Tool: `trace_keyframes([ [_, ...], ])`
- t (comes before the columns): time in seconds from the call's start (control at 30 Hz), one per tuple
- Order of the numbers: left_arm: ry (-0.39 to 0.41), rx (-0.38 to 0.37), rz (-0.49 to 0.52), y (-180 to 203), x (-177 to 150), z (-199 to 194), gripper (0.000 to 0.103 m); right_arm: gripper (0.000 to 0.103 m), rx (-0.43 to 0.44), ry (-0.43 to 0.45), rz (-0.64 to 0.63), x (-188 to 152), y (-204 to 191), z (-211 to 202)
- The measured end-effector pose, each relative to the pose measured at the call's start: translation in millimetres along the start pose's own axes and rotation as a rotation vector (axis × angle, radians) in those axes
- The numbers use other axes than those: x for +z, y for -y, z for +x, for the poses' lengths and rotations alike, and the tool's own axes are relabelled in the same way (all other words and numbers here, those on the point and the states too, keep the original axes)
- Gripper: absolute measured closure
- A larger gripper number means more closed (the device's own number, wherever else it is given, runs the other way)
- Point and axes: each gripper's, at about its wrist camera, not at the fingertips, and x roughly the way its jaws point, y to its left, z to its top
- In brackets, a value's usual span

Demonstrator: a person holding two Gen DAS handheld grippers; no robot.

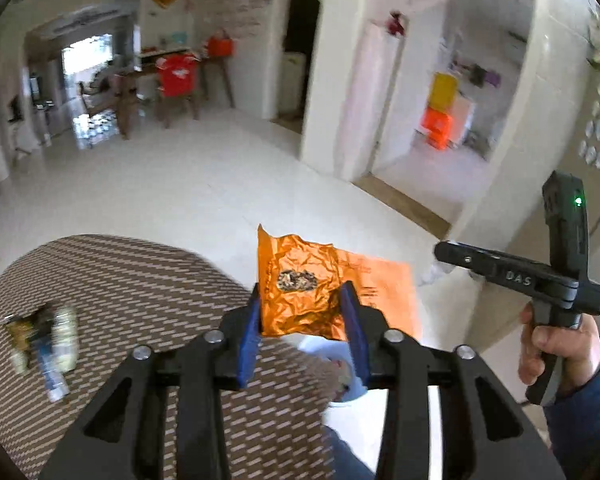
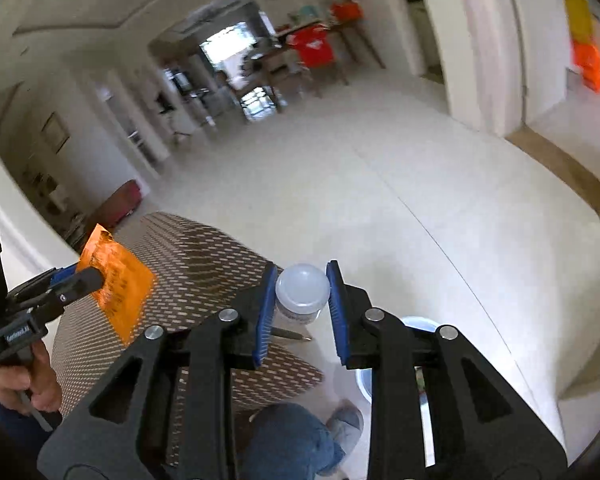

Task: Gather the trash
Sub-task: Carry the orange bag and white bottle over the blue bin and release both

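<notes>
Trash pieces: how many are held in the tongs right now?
2: an orange wrapper in the left tongs, a white-lidded jar in the right tongs. More trash lies on the table.

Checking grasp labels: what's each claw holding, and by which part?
Left claw: crumpled orange wrapper, pinched at its lower edge. Right claw: small clear jar with white lid, gripped across its sides.

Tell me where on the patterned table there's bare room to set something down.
The woven table is bare between the trash pile near its left side and the orange wrapper held in the left gripper. It is crowded around the pile itself.
</notes>
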Motion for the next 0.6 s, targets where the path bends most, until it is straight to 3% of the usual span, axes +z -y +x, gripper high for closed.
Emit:
trace_keyframes([
  [0.3,-0.239,-0.049,0.132,70,-5,121,0.065,0.074,-0.028,-0.085,0.181,-14,69,42],
  [0.33,-0.265,-0.041,0.143,74,-5,134,0.061,0.066,-0.029,-0.097,0.223,-15,80,46],
  [0.37,-0.279,-0.031,0.145,76,-6,141,0.052,0.037,-0.033,-0.096,0.253,-17,85,47],
  [0.4,-0.283,-0.011,0.138,74,-5,147,0.028,0.025,-0.041,-0.089,0.272,-19,89,46],
  [0.43,-0.271,0.002,0.132,73,-5,150,0.016,0.024,-0.033,-0.088,0.294,-20,94,44],
  [0.47,-0.250,0.018,0.130,73,-4,148,0.013,0.023,-0.027,-0.090,0.303,-21,97,43],
  [0.53,-0.232,0.054,0.129,71,0,144,0.011,0.007,-0.044,-0.086,0.304,-23,99,40],
  [0.6,-0.209,0.079,0.113,63,3,138,0.011,0.006,-0.065,-0.085,0.314,-26,104,38],
])
